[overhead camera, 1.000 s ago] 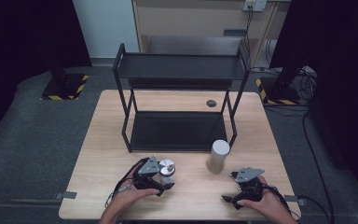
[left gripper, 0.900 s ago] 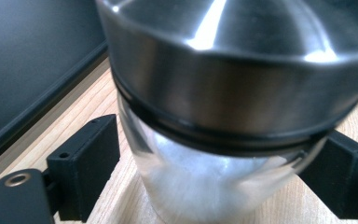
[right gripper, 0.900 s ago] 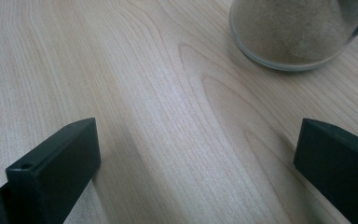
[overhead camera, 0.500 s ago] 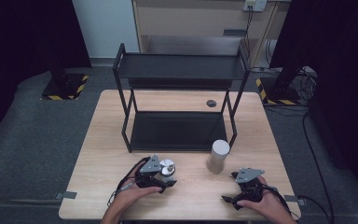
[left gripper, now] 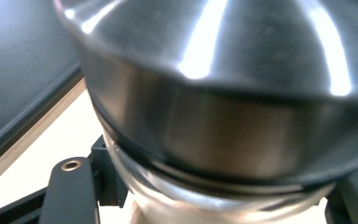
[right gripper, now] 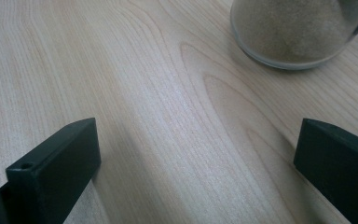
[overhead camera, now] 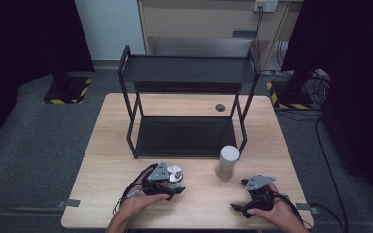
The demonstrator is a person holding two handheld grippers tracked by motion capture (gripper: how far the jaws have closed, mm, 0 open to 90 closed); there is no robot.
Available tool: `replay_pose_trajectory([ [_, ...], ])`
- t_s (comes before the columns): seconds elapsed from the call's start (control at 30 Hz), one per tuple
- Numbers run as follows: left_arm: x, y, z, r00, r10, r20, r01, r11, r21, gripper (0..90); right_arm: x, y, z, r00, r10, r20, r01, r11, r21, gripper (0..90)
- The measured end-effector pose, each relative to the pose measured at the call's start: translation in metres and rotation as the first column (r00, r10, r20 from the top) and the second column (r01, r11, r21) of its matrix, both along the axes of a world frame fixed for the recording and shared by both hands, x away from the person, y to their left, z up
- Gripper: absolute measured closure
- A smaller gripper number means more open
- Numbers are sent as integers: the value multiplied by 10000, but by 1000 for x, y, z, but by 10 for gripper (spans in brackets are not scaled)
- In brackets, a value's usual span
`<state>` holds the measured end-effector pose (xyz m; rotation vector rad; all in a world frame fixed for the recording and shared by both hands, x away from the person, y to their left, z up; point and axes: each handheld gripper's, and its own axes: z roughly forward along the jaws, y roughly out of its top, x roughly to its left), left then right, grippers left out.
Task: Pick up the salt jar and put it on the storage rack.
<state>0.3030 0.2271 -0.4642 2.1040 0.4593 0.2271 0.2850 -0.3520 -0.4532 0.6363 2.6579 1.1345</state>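
Note:
A short glass jar with a domed steel lid (overhead camera: 175, 173) stands on the wooden table (overhead camera: 111, 160) at the front left. My left gripper (overhead camera: 174, 183) is around it; in the left gripper view the jar (left gripper: 223, 107) sits between the black jaws, which touch its glass sides. A taller jar of sandy grains with a white lid (overhead camera: 227, 162) stands to the right. My right gripper (overhead camera: 240, 195) rests near the table's front right, open, with bare wood between its jaws (right gripper: 196, 158). The tall jar's base (right gripper: 298, 32) lies ahead of it to the right.
A black two-level metal rack (overhead camera: 187, 73) stands on the back half of the table, its lower shelf (overhead camera: 184, 136) just behind both jars. A small dark round disc (overhead camera: 220, 107) lies by the rack's far right leg. A cable trails off the table's front right corner.

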Motion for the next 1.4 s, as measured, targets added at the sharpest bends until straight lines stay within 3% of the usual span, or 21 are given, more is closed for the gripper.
replay_pose_trajectory([
  [0.33, 0, 2, 5, 9997, -222, 64, 223, 9997, -134, 299, 0, 0, 0, 10000, 13, 15, -13, 10000, 6, 13],
  [0.97, -1, 5, 16, 9983, -591, -20, 591, 9981, 173, 300, 0, 0, 0, 10000, 9, 12, -9, 10000, 4, 13],
  [1.4, -7, 16, 33, 9973, -719, -138, 722, 9973, 155, 300, 0, 0, 0, 10000, 10, 13, -10, 10000, 7, 13],
])
